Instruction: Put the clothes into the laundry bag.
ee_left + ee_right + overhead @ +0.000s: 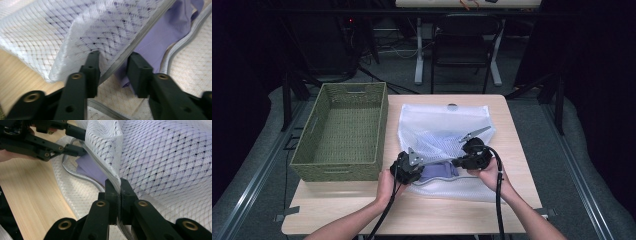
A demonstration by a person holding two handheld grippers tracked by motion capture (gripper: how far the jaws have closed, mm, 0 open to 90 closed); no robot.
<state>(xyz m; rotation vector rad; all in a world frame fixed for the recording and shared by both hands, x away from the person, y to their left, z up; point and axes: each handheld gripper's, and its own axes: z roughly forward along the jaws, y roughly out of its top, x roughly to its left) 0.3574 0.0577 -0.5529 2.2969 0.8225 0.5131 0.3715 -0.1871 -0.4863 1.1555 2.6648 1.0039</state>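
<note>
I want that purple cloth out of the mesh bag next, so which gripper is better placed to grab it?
Probably the left gripper: its jaws stand apart at the bag's opening, next to the purple cloth. The right gripper is shut on the mesh bag edge, holding it up.

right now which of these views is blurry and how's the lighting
Left gripper view: soft and smeared, with the mesh bag and black tongs both blurred. Right gripper view: sharp, the weave crisp where the tongs pinch the bag's edge. High view: dim, dark surroundings, only the table and green basket lit.
</note>
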